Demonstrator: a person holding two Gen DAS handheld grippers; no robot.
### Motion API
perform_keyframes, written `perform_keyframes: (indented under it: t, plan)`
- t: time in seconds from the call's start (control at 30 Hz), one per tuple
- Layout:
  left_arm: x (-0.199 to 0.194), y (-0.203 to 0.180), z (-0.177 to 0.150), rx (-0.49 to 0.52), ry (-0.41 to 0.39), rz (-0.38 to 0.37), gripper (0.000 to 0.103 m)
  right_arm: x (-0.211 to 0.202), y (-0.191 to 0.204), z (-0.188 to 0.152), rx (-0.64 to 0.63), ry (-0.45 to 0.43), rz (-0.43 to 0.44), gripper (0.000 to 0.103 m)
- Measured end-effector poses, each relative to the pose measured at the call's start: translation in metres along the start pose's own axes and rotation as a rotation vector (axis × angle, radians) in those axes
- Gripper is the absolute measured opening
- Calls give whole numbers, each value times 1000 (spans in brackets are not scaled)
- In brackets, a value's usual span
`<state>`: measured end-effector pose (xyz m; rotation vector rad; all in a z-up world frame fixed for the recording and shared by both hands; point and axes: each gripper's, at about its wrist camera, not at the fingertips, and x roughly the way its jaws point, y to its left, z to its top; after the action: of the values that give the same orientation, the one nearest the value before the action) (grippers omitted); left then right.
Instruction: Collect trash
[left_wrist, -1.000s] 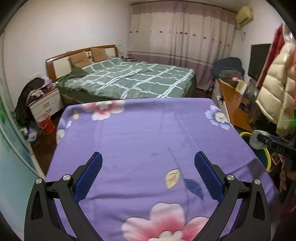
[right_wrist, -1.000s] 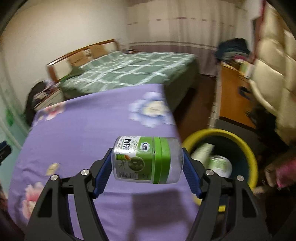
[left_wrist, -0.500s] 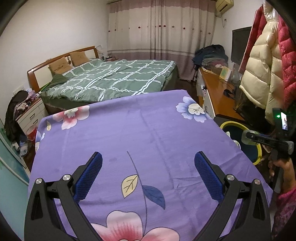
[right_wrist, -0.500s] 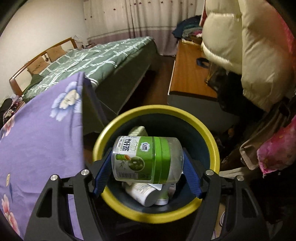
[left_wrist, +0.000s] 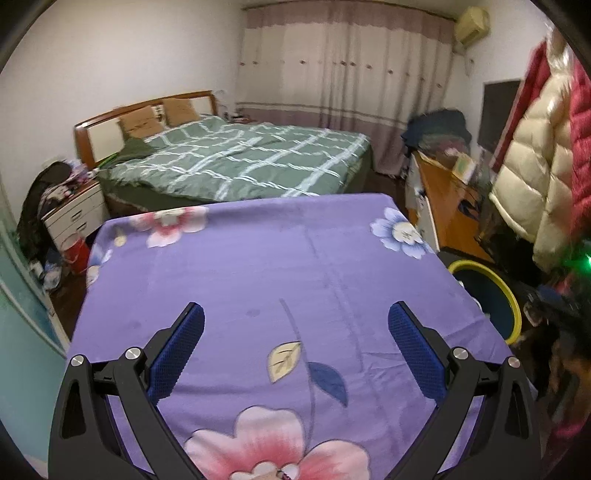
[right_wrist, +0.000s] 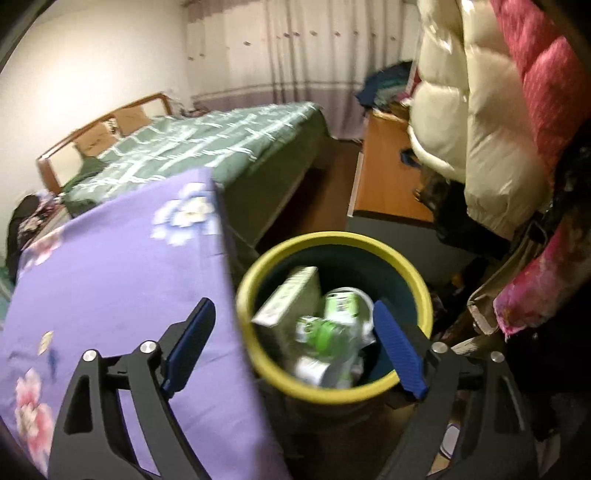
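Two grippers, each with two blue textured pads. Left gripper (left_wrist: 295, 347): fingers spread wide, nothing between them, hovering over the purple floral cloth (left_wrist: 258, 266) on the table. Right gripper (right_wrist: 293, 349): fingers spread, empty, above the round yellow-rimmed bin (right_wrist: 334, 391) off the table's 3 o'clock edge. In the bin: one green-labelled clear plastic bottle (right_wrist: 325, 332), one flat pale carton (right_wrist: 286, 302), other white containers blurred, count unclear. At 12 o'clock, one bed (left_wrist: 236, 162), green checked quilt.

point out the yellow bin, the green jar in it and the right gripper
yellow bin (right_wrist: 258, 363): right wrist view, on its near-left yellow rim
green jar (right_wrist: 323, 332): right wrist view, on its blurred green label
right gripper (right_wrist: 295, 347): right wrist view, midway between its open blue fingertips
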<state>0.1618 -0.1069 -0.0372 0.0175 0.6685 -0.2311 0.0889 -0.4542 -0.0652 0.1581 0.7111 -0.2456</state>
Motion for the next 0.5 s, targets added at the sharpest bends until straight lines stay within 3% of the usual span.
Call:
perform_keyframes:
  t: [0.17, 0.5]
  plan:
    - [-39, 22, -13, -14, -77, 79, 98, -42, 19, -14, -25, -36, 57, 87]
    - [-117, 53, -46, -83, -142, 91, 98, -115, 40, -37, -70, -123, 84, 92]
